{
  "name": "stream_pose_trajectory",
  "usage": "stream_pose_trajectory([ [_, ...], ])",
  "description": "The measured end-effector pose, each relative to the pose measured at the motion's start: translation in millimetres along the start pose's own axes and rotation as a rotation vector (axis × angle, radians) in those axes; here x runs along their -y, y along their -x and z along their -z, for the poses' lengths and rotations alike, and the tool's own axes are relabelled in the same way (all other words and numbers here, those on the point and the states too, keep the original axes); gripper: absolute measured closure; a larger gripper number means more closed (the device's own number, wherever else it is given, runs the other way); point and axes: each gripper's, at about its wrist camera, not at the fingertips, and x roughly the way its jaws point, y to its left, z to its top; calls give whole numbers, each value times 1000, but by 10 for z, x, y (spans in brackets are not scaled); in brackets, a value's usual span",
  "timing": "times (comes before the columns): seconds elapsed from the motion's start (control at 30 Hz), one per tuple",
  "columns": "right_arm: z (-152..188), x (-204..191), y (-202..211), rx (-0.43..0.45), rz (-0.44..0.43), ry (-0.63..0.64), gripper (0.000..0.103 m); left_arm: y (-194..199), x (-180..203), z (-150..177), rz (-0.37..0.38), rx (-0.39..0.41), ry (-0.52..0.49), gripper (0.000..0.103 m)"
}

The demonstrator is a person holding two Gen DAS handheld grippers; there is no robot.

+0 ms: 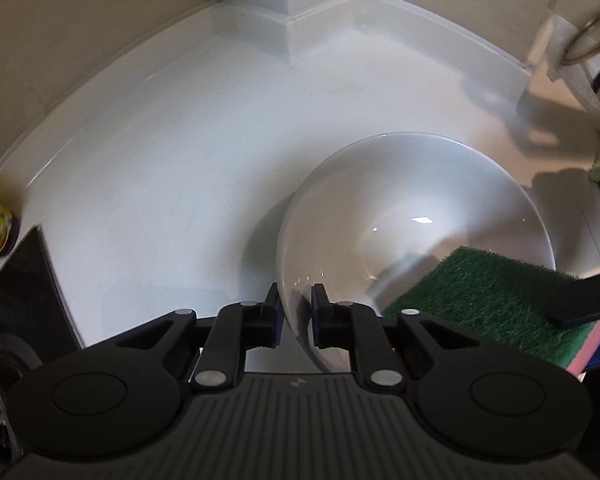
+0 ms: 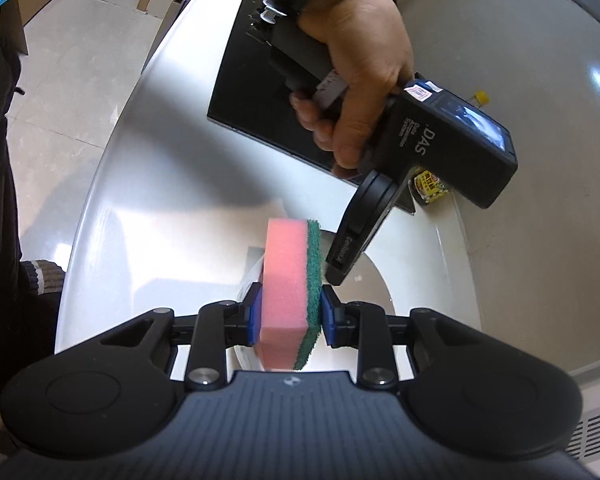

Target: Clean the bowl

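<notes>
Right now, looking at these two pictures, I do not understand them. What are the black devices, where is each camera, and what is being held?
These are two handheld grippers, each with its own camera looking along its fingers; no robot arm. In the left camera view, the left gripper has the rim of a white bowl between its fingers, on a white counter. In the right camera view, the right gripper squeezes a pink-and-green sponge over the bowl. The person's hand there holds the left gripper. A small yellow jar stands nearby.

A glossy white bowl [image 1: 416, 216] is set upright on the white counter, its inside bare. A pink sponge [image 2: 285, 284] with a green scouring face is held over its rim.
</notes>
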Motion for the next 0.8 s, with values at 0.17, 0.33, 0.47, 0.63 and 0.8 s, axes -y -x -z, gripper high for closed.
stream_pose_trajectory([
  [0.17, 158, -12, 103, -29, -5, 58, 78, 19, -18, 19, 5, -3, 38, 86],
  [0.33, 223, -29, 140, -33, 8, 52, 78, 112, 118, 149, -51, -42, 135, 86],
  [0.47, 186, -10, 134, -20, -6, 34, 78, 128, 174, 187, -74, -38, 128, 85],
  [0.63, 86, -8, 138, 19, -31, 6, 78, 97, 107, 141, -44, -21, 80, 88],
  [0.8, 115, -26, 109, -8, -37, 66, 78, 45, 43, 90, -6, 8, -9, 88],
])
